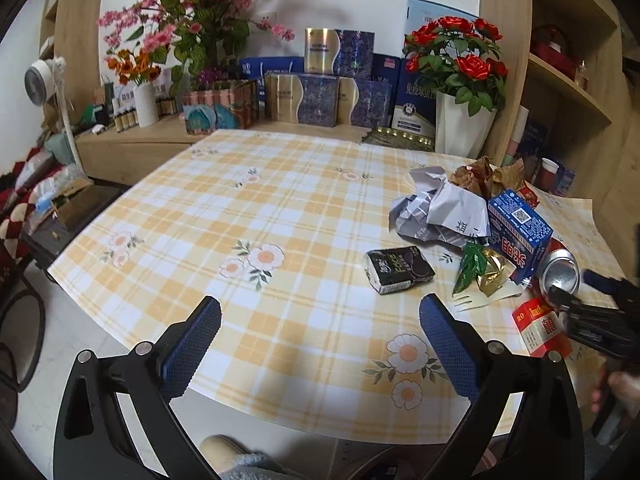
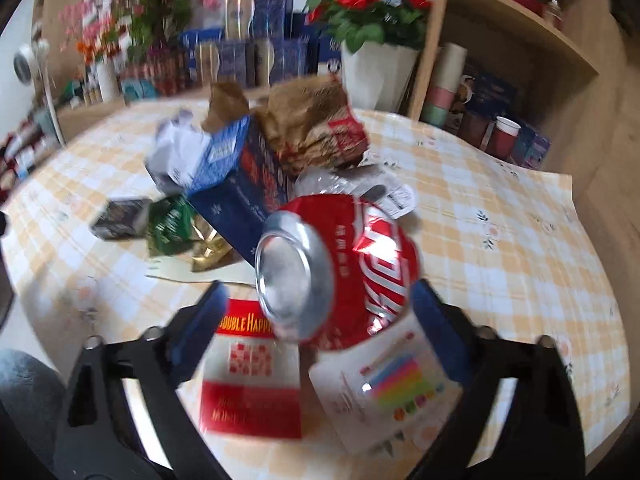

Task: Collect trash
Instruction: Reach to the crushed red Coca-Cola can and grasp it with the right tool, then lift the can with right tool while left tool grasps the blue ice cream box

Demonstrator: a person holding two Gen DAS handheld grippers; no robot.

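**Right jaws spread around the crushed can, left jaws wide over bare cloth**

The right gripper (image 2: 316, 320) has its jaws spread, with a crushed red can (image 2: 340, 268) between them. The picture is blurred, but a gap shows on each side of the can, so the blue pads (image 2: 200, 332) do not seem to press on it. Under the can lie a red-and-white cigarette pack (image 2: 252, 384) and a white card with coloured bars (image 2: 384, 388).

The left gripper (image 1: 320, 344) hangs over the near edge of the desk (image 1: 280, 200) with its jaws wide apart and nothing between them; it touches nothing.

Beyond the can the trash sits in a heap on the checked cloth: a blue box (image 2: 244, 196), crumpled white paper (image 2: 176, 152), a brown torn bag (image 2: 308, 124), and a green-and-gold wrapper (image 2: 180, 232). A black pack (image 1: 398, 270) lies apart from the heap, nearest the left gripper. Behind the desk stand a white pot of red roses (image 1: 460, 128) and stacked blue boxes (image 1: 320, 96).
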